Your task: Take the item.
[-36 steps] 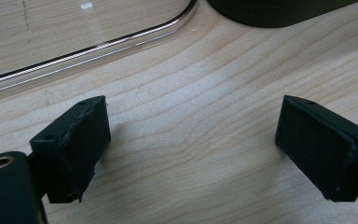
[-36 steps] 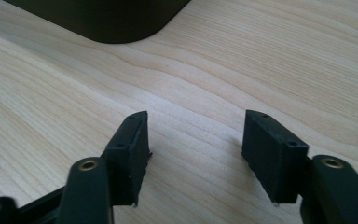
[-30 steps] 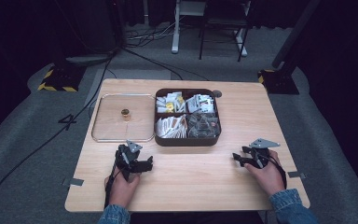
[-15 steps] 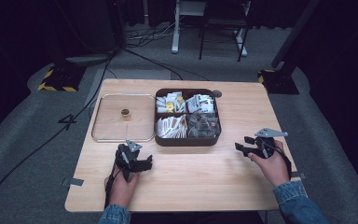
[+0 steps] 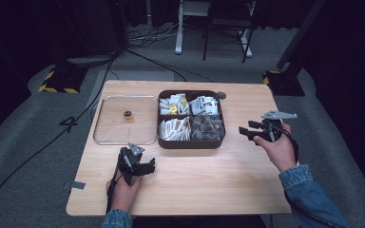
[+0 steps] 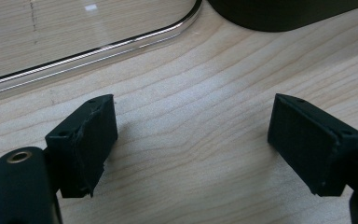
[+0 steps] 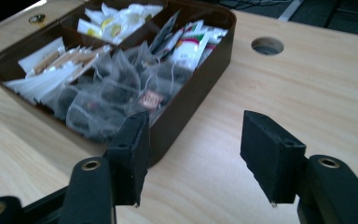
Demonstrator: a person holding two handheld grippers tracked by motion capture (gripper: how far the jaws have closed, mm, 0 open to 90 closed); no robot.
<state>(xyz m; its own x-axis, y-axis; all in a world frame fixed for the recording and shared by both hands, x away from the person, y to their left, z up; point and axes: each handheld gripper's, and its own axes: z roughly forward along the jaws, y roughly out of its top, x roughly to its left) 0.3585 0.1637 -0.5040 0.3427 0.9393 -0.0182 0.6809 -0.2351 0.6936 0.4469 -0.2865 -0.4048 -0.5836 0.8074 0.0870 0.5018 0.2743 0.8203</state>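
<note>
Pale wooden surface seen from above, ringed by grey floor. At its middle, toward the far edge, a dark brown tray split into four compartments: far left with white and yellow sachets, far right with white packets printed in red and green, near left with pale paper sachets, near right with dark mesh tea bags. Just left of the tray, touching or almost touching it, a clear flat lid with a bright rim and a small gold knob near its centre. A round hole in the surface just past the tray's far right corner.

Left hand-held gripper low over the near left part of the surface, in front of the lid's near right corner. From its own view, jaws spread wide over bare wood, nothing between them, with the lid's rounded rim and a dark edge of the tray ahead.

Right hand-held gripper lifted off the surface to the right of the tray, near its right wall, pointing toward it, grey three-cornered plate on top, denim sleeve behind the hand. From its own view, jaws apart and empty, the tea-bag compartment just ahead of the left jaw.
</note>
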